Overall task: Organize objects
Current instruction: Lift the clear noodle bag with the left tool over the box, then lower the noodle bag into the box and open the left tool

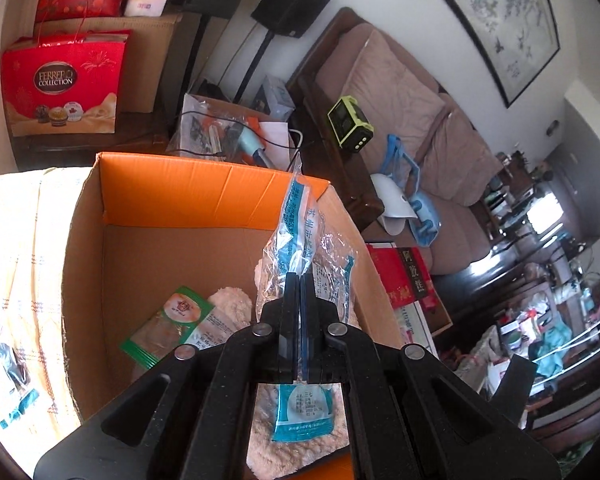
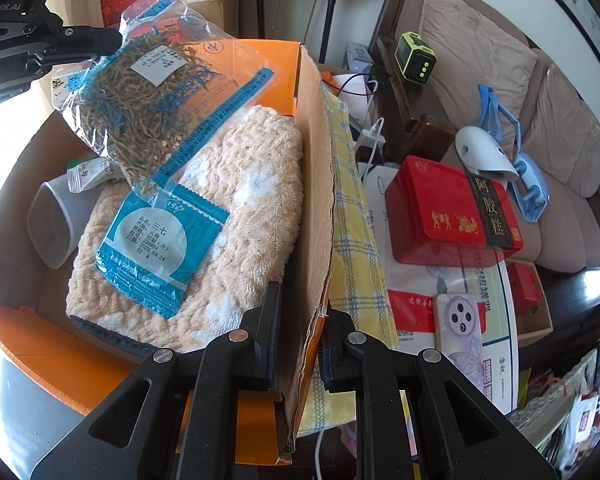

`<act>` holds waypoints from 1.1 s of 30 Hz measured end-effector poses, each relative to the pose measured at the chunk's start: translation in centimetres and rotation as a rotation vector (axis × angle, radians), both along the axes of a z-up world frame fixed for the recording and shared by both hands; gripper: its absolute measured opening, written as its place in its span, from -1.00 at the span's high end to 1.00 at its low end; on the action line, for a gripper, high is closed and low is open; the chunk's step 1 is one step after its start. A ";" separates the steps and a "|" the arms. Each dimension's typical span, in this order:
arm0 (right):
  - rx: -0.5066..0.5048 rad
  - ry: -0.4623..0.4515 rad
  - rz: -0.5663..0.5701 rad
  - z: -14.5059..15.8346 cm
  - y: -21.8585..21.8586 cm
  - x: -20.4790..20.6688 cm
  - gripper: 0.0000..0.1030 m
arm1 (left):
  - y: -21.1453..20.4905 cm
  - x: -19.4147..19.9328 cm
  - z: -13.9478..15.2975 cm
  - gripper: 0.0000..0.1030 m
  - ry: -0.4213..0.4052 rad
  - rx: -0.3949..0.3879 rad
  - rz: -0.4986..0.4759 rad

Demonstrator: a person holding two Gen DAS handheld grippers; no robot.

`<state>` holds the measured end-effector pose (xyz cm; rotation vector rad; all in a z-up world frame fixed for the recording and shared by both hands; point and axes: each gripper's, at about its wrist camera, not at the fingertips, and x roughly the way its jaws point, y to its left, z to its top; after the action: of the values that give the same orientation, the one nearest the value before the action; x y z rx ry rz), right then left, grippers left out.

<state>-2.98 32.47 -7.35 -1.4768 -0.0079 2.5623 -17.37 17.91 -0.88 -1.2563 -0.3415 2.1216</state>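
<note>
My left gripper is shut on the corner of a clear plastic bag of dried herbs and holds it above the open cardboard box. The same bag hangs over the box in the right wrist view, pinched by the left gripper. My right gripper straddles the box's side wall, one finger inside and one outside, with a visible gap. Inside the box lie a beige towel, a blue packet, a green packet and a clear cup.
A red tin, a phone and a yellow checked cloth lie right of the box. A sofa with a green device stands behind. Red gift bags stand at the back left.
</note>
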 end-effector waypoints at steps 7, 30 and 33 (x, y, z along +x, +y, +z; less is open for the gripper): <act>0.001 0.000 0.001 0.0 0.0 0.0 0.68 | 1.8 0.0 -1.7 0.99 -0.047 -0.007 -0.017; 0.001 -0.001 0.001 0.0 0.0 0.1 0.68 | 3.3 1.3 -3.5 -0.04 -0.113 -0.138 -0.056; 0.002 -0.001 0.001 0.0 0.0 0.0 0.68 | 3.0 1.5 -3.0 -0.25 -0.103 -0.144 -0.056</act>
<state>-2.96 32.44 -7.37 -1.4783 -0.0113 2.5619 -15.84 20.92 -3.85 -1.4447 -0.1972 2.0685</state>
